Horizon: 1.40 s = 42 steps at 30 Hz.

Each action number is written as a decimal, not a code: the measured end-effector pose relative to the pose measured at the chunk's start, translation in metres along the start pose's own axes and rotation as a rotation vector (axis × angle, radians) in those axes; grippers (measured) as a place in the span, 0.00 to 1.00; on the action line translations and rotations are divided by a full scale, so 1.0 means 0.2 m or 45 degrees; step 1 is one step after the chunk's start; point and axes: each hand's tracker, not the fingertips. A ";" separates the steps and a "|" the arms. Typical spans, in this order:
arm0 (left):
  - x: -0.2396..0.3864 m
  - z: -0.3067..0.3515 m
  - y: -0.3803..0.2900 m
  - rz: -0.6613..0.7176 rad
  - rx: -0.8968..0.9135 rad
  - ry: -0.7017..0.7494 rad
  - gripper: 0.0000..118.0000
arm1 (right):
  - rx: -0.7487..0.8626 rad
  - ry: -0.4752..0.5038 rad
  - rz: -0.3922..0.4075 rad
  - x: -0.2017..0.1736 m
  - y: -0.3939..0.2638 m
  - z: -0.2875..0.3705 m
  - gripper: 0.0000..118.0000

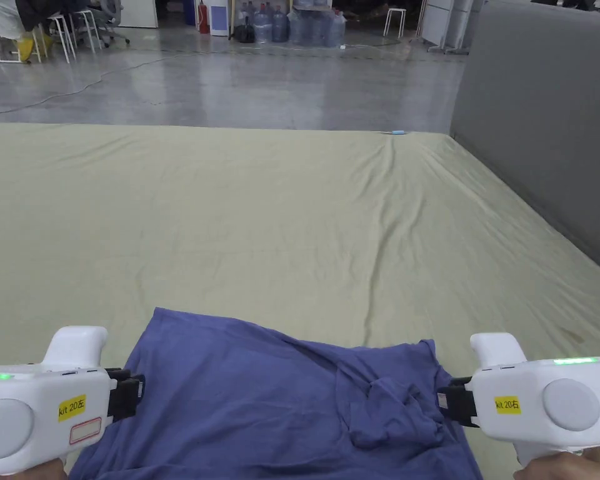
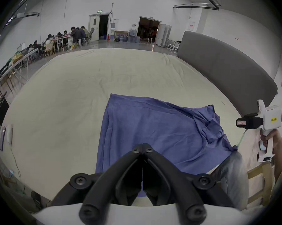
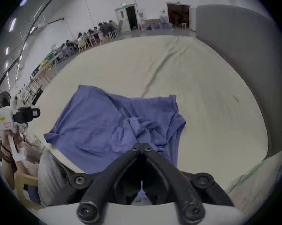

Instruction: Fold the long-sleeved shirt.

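Observation:
A blue long-sleeved shirt [image 1: 261, 400] [image 2: 153, 127] [image 3: 96, 123] lies on the pale cloth-covered table [image 1: 292, 219] at its near edge. Its body is spread fairly flat, and fabric is bunched in a rumpled lump toward its right side [image 1: 392, 406]. My left gripper [image 1: 141, 390] [image 2: 142, 148] hovers by the shirt's left edge, jaws shut with nothing between them. My right gripper [image 1: 441, 400] [image 3: 141, 147] hovers by the right edge, also shut and empty. In the other gripper's view, the right gripper [image 2: 237, 123] and the left gripper [image 3: 38, 112] are each in the air beside the shirt.
A grey padded panel [image 1: 542, 125] runs along the table's right side. A small blue object [image 1: 397, 132] lies at the far edge. Beyond are water bottles [image 1: 292, 25], stools, and people seated at tables [image 2: 63, 37]. A leg in jeans [image 2: 234, 171] and a wooden chair are at the near edge.

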 end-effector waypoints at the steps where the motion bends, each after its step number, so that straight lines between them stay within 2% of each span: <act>1: 0.00 -0.02 0.04 0.002 0.000 0.001 0.00 | -0.003 -0.001 0.000 -0.01 0.00 -0.01 0.00; 6: -0.08 -0.28 0.37 0.086 -0.032 -0.065 0.00 | 0.009 0.017 -0.017 0.01 0.08 -0.07 0.00; 7: -0.11 -0.38 0.44 0.110 -0.048 -0.054 0.16 | 0.006 0.018 -0.016 0.02 0.09 -0.09 0.00; 8: -0.14 -0.49 0.50 0.116 -0.073 -0.033 0.46 | -0.006 0.019 -0.010 0.03 0.11 -0.12 0.00; 9: -0.17 -0.59 0.55 0.113 -0.110 0.019 0.85 | -0.020 0.024 0.007 0.00 0.12 -0.14 0.00; 10: -0.20 -0.70 0.59 0.096 -0.155 0.101 0.97 | -0.033 0.013 0.012 0.00 0.13 -0.17 0.00; 11: -0.21 -0.79 0.61 0.071 -0.183 0.163 0.98 | -0.045 0.005 0.019 0.01 0.15 -0.20 0.00; 14: -0.28 -1.03 0.67 0.009 -0.244 0.196 0.98 | -0.068 -0.011 0.036 0.03 0.18 -0.29 0.00; 19: -0.32 -1.31 0.66 0.116 -0.394 0.271 0.97 | -0.091 -0.016 0.020 0.07 0.21 -0.37 0.00; 22: -0.32 -1.40 0.62 0.086 -0.396 0.274 0.91 | -0.117 -0.035 0.055 0.08 0.26 -0.47 0.00; 24: -0.24 -1.33 0.61 0.073 -0.373 0.311 0.89 | -0.115 -0.059 0.056 0.11 0.33 -0.51 0.00; 25: -0.21 -1.29 0.62 0.053 -0.365 0.287 0.83 | -0.110 -0.085 0.037 0.12 0.38 -0.50 0.00; 26: -0.19 -1.26 0.63 0.033 -0.354 0.275 0.70 | -0.117 -0.106 0.013 0.14 0.42 -0.52 0.00; 27: -0.19 -1.23 0.64 -0.006 -0.338 0.269 0.48 | -0.132 -0.135 -0.012 0.16 0.47 -0.55 0.00; 28: -0.18 -1.19 0.65 -0.042 -0.322 0.226 0.22 | -0.141 -0.148 -0.036 0.17 0.51 -0.58 0.15; 29: -0.16 -1.16 0.65 -0.041 -0.327 0.175 0.00 | -0.144 -0.145 -0.063 0.20 0.55 -0.63 0.34; 30: -0.15 -1.12 0.65 -0.034 -0.314 0.187 0.00 | -0.152 -0.132 -0.083 0.22 0.59 -0.67 0.49; 33: -0.15 -1.03 0.67 -0.075 -0.287 0.192 0.00 | -0.235 -0.144 -0.144 0.25 0.66 -0.76 0.49; 35: -0.17 -1.00 0.66 -0.074 -0.278 0.193 0.00 | -0.301 -0.146 -0.127 0.25 0.67 -0.84 0.47; 36: -0.18 -0.98 0.66 -0.064 -0.275 0.188 0.00 | -0.347 -0.143 -0.117 0.25 0.67 -0.88 0.41; 37: -0.19 -0.96 0.66 -0.052 -0.275 0.183 0.00 | -0.394 -0.151 -0.126 0.25 0.67 -0.93 0.25; 38: -0.19 -0.94 0.66 -0.046 -0.275 0.183 0.00 | -0.425 -0.148 -0.138 0.25 0.66 -0.95 0.05; 39: -0.19 -0.93 0.64 -0.042 -0.270 0.186 0.00 | -0.466 -0.115 -0.134 0.25 0.64 -0.98 0.02; 41: -0.20 -0.89 0.63 -0.040 -0.263 0.190 0.00 | -0.428 -0.154 -0.058 0.20 0.64 -0.96 0.02; 42: -0.20 -0.87 0.61 -0.037 -0.255 0.184 0.00 | -0.428 -0.150 -0.076 0.20 0.64 -0.94 0.02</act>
